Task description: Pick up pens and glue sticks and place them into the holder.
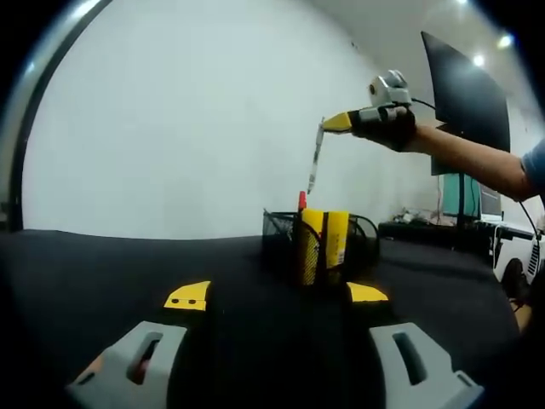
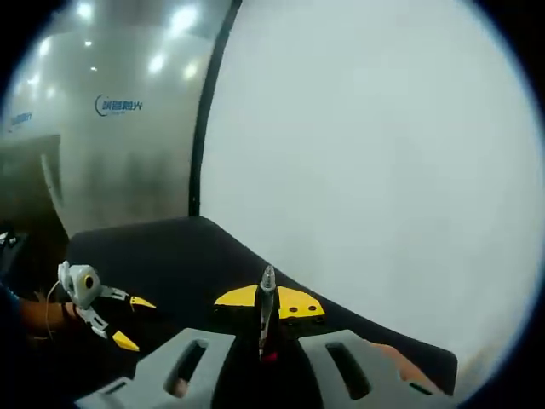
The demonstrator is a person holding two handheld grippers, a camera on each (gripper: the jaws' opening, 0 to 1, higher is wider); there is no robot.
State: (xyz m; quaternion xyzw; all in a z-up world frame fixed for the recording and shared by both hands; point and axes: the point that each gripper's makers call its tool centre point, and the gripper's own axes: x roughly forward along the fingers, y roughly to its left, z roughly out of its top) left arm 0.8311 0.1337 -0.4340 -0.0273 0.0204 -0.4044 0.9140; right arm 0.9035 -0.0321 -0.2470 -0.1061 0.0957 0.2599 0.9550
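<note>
A black mesh holder [image 1: 281, 234] stands on the black table just beyond my left gripper [image 1: 277, 295], whose yellow-tipped jaws are spread wide with nothing between them. Inside the holder are yellow glue sticks [image 1: 324, 243] and a red-capped pen [image 1: 301, 202]. Above the holder, my right gripper [image 1: 339, 123] comes in from the right, shut on a slim grey pen [image 1: 316, 158] that hangs tip down. In the right gripper view, that pen [image 2: 266, 308] sticks up between the shut jaws of the right gripper [image 2: 267, 300]. The left gripper [image 2: 132, 321] shows at lower left, open.
The black table [image 1: 102, 273] stretches left and right of the holder. A dark monitor [image 1: 467, 94] and desk clutter [image 1: 477, 226] stand at the far right. A gloved hand [image 1: 387, 126] and forearm carry the right gripper. A white wall is behind.
</note>
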